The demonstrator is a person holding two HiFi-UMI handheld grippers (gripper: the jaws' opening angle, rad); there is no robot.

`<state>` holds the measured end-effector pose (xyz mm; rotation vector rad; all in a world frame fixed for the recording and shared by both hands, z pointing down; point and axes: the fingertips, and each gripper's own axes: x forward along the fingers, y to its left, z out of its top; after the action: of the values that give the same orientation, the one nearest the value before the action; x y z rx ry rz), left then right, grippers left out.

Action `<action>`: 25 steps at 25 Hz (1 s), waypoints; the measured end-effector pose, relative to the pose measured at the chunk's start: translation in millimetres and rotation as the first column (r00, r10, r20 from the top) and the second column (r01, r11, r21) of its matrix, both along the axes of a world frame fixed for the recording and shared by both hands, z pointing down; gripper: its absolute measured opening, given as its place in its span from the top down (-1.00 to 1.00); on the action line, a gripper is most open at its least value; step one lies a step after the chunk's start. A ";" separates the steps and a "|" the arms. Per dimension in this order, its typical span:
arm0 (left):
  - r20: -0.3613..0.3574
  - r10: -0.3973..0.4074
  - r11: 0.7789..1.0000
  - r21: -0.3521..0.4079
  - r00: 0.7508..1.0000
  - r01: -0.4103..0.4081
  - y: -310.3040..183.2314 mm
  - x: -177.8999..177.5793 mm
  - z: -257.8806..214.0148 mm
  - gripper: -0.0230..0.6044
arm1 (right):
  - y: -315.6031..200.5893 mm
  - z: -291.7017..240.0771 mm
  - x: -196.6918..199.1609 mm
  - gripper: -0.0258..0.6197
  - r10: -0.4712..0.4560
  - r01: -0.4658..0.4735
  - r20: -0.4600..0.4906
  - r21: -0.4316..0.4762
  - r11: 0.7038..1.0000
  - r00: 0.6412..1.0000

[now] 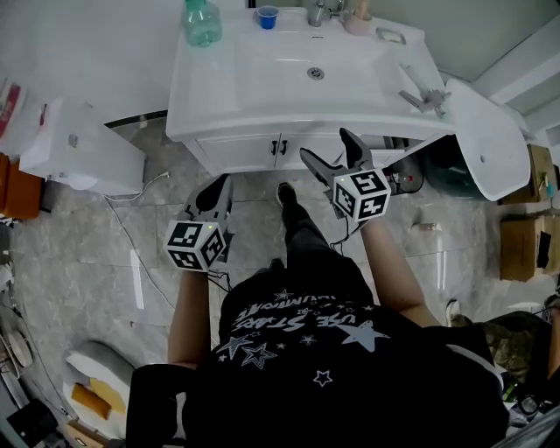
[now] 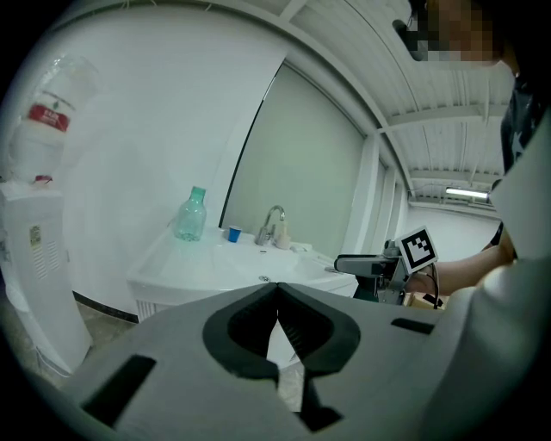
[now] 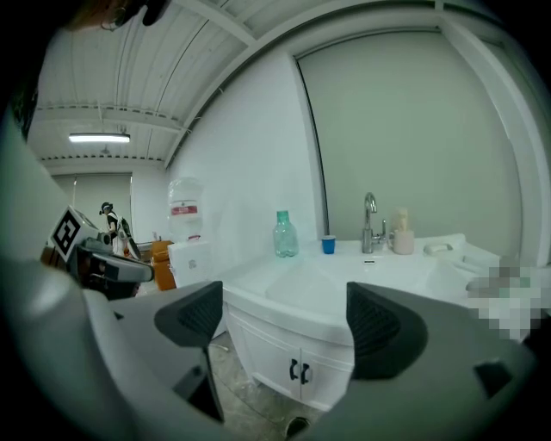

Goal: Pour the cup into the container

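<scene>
The right gripper (image 1: pixel 328 150) is held empty with jaws apart, the left gripper (image 1: pixel 223 182) closed on nothing. The blue cup (image 1: pixel 268 17), at the far edge of the surface (image 1: pixel 219 83), is best grasped upright, mid-wall.

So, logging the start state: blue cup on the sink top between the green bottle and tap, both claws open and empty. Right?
Not quite: the left claw is shut, though empty, as the left gripper view shows. The right claw is open and empty, and the blue cup stands on the sink top between the green bottle and tap.
</scene>
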<state>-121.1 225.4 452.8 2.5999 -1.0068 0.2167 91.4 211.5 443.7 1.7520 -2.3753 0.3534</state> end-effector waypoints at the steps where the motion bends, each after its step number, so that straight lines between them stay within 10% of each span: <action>1: 0.003 -0.009 1.000 0.000 1.000 0.009 -6.7 -1.3 0.9 0.89 | -10.2 0.9 0.1 -0.44 -0.005 0.005 0.003 0.002 1.000 1.000; 25: 0.043 -0.257 0.967 0.010 0.966 0.256 -268.9 11.1 -13.2 0.89 | -334.2 5.8 39.7 -0.34 -0.179 0.179 -0.018 -0.030 0.983 0.984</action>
<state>-110.1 -43.5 439.6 2.4456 -1.3469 0.2070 131.2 -122.7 449.5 1.5076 -2.4759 0.3391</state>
